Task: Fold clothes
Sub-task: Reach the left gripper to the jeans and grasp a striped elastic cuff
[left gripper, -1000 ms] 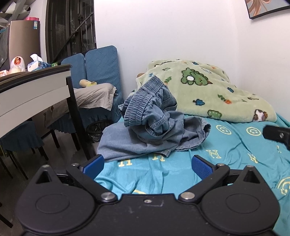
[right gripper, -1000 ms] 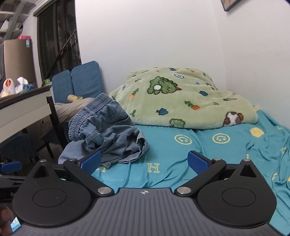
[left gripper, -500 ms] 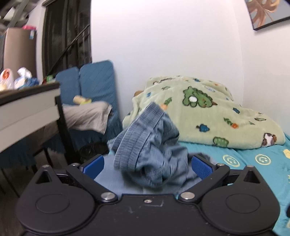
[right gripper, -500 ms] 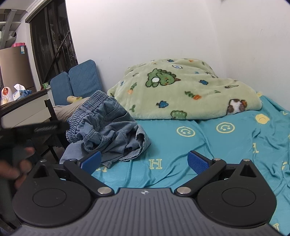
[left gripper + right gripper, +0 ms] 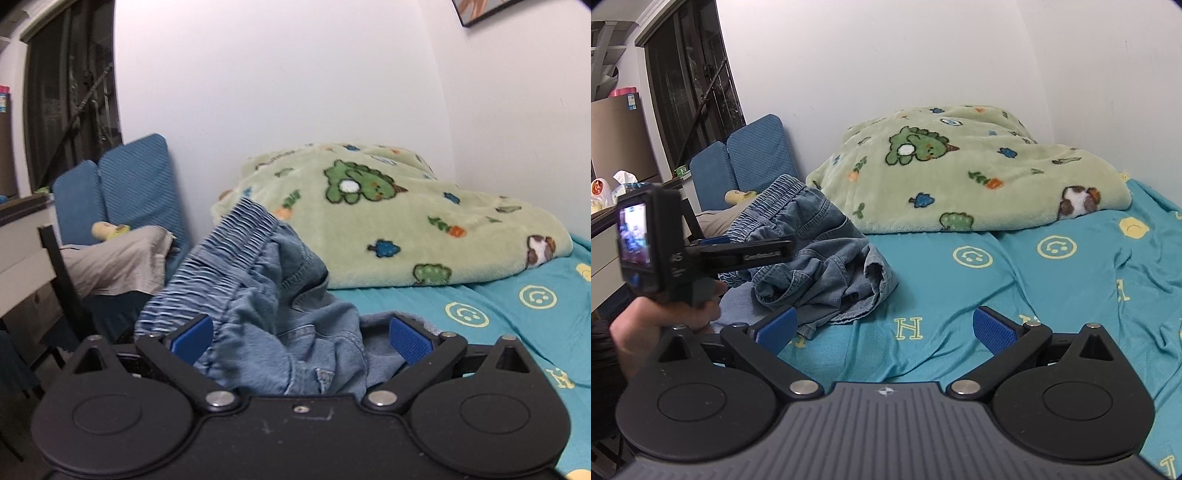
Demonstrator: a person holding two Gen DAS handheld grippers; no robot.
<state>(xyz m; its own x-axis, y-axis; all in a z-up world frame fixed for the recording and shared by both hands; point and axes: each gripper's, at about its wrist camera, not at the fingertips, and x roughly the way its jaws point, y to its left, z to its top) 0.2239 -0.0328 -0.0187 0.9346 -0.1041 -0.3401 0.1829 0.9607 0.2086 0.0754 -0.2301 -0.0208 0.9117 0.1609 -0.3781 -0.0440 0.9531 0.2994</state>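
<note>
Now left claw [image 5: 301, 338] straddles crumpled denim shorts [image 5: 258, 295]

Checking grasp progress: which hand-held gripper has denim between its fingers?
The left hand-held gripper: open, fingers either side of the jeans. The right hand-held gripper frames only bedsheet.

R gripper [image 5: 884, 326] wide open over teal sheet [image 5: 1015, 295], nothing btwn blue pads [image 5: 991, 328]. Crumpled denim shorts [image 5: 820, 258] lie far left on sheet, near L pad. L gripper [image 5: 753, 247], held by a hand [image 5: 661, 314] at left edge, points at shorts; its fingers reach the waistband, contact unclear. Green cartoon blanket [image 5: 960, 177] piled far, against wall.
</note>
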